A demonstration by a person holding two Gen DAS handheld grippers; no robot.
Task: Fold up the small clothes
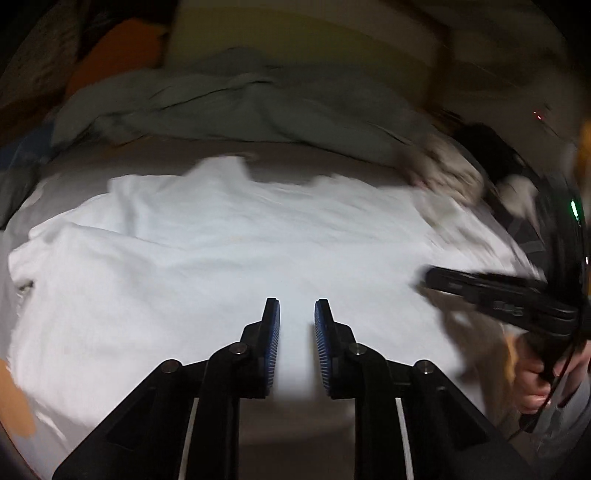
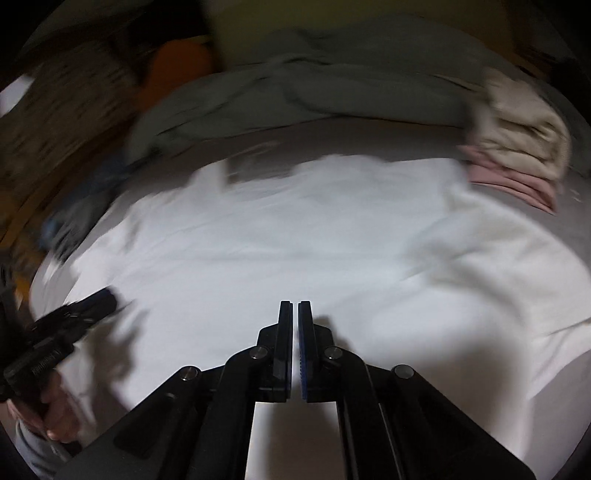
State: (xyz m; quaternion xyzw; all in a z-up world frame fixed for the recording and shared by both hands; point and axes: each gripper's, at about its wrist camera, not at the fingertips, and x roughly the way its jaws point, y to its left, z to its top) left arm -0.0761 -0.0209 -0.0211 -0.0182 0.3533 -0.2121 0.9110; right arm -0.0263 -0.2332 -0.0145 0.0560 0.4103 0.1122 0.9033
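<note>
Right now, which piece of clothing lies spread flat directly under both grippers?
The white garment, spread wide across the bed. The grey garment lies bunched behind it, and the cream and pink pieces sit stacked at its far right.

Bed (image 2: 369,140), grey sheet. 1 crumpled grey-green blanket (image 2: 314,85) along far edge. 1 orange cushion (image 2: 177,62) at far left. Yellowish headboard (image 1: 295,33) behind.

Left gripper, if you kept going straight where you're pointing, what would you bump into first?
Most likely the white garment spread flat ahead: the left gripper tilts down at it, nothing shows between. Blur makes depth uncertain.
</note>
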